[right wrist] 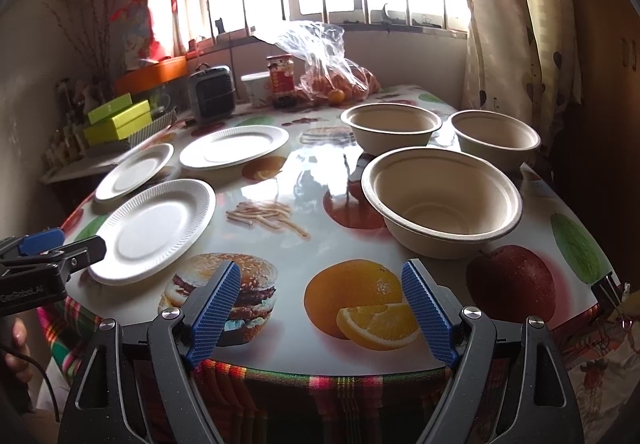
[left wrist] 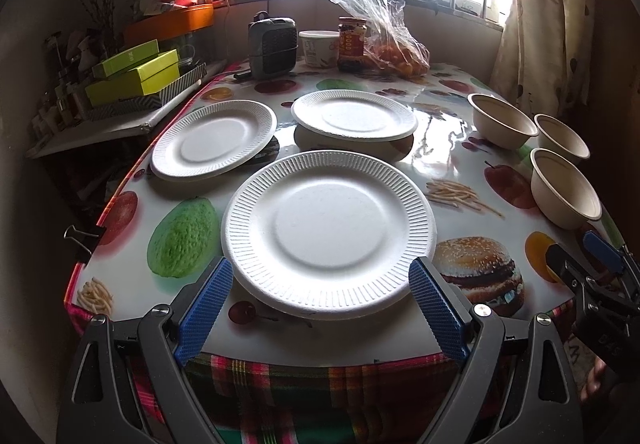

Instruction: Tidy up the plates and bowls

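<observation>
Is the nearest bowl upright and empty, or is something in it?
Upright and empty: the nearest bowl sits rim-up on the table, its bare inside showing.

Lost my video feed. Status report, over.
Left gripper open, straddling near white paper plate. Right gripper open, empty, short of nearest beige paper bowl. Nothing in the way.

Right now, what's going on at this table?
A person holds two grippers at the table's near edge. The left gripper, open, flanks the nearest white plate; the right gripper, open, faces the nearest bowl. All three plates and three bowls lie separate, nothing stacked or lifted yet.
</observation>
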### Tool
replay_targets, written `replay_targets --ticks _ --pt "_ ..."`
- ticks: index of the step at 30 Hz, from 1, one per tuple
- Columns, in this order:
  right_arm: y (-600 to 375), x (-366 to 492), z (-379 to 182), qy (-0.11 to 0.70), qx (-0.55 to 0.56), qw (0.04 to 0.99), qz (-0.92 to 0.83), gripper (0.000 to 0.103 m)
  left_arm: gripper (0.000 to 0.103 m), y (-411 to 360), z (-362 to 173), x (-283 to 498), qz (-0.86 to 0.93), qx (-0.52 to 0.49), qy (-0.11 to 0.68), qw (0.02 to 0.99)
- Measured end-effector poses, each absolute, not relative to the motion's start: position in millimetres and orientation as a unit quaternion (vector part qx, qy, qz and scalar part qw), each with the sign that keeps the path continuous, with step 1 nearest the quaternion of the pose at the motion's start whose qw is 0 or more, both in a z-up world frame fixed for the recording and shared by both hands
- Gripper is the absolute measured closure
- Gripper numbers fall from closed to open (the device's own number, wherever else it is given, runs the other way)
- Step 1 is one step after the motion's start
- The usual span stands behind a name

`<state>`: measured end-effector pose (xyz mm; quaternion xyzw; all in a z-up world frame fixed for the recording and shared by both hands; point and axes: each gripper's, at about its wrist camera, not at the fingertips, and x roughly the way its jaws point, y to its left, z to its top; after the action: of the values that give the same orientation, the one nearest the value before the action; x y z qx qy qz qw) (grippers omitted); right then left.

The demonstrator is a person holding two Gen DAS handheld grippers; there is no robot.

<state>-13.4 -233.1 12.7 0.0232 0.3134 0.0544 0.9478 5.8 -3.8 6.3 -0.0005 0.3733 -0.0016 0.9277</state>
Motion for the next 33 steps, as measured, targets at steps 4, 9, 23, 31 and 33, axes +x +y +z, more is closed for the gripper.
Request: replay_targets --ticks 4,9,23,31,33 --pt "-233.6 -13.4 12.4 0.314 0.024 0.948 0.054 0.02 0.013 -3.8 6.7 6.1 -0.001 0.0 0.372 0.928" --pt "-233.7 -13.1 12.1 0.313 0.023 0.948 0.054 0.02 0.013 -3.7 6.5 6.4 -0.001 0.0 0.374 0.927" --pt "-238.2 -11.2 11.2 0.315 0.024 0.948 0.051 0.02 0.013 -2.9 8.6 4.9 -0.002 0.0 0.372 0.928" --pt "-237.8 -12.0 11.3 0.315 0.023 0.947 0.051 0.02 0.013 -2.7 8.5 4.6 -0.002 0.0 0.372 0.928" --pt "-237.6 -11.9 11.4 0.315 0.023 0.947 0.051 0.02 0.013 -2.7 8.6 4.7 -0.002 0.0 0.372 0.928"
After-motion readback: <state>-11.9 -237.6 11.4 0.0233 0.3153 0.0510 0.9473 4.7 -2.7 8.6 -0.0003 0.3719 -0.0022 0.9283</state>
